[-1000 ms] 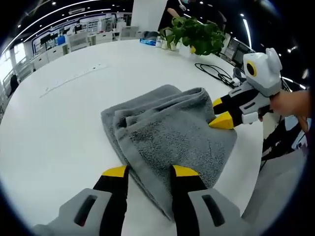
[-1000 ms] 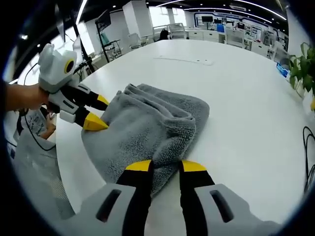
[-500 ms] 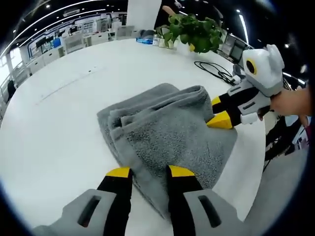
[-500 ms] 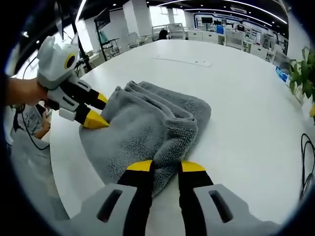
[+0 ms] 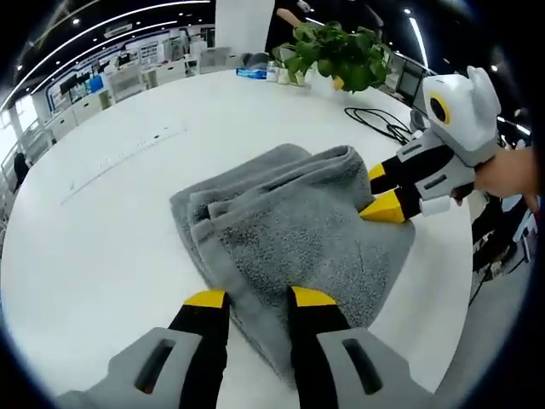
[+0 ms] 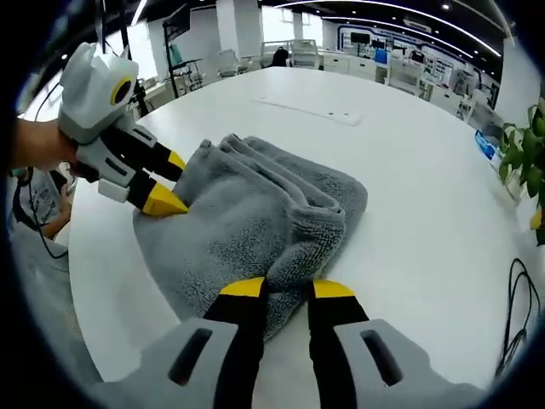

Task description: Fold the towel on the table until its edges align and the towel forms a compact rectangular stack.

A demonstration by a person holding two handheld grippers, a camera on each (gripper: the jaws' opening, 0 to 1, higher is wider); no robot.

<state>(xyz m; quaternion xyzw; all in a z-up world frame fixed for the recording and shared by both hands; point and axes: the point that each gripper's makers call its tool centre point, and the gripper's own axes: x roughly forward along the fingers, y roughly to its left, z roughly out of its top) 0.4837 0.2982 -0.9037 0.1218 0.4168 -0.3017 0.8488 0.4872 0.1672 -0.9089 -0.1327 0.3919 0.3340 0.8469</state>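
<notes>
1. Towel (image 5: 294,230) lies bunched in thick folds on the white worktop (image 5: 102,230), near its edge.
2. Left gripper (image 5: 251,298) and right gripper (image 6: 285,288) each clamp an opposite towel end.
3. Step looks like final squaring; next move: tug edges flush, flatten layers.
4. Long axis runs gripper to gripper.

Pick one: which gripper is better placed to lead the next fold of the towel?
Probably either, slight edge to the left gripper: its jaws straddle the grey towel's loose single-layer edge. The right gripper pinches the thick folded corner, better kept as the anchor.
</notes>
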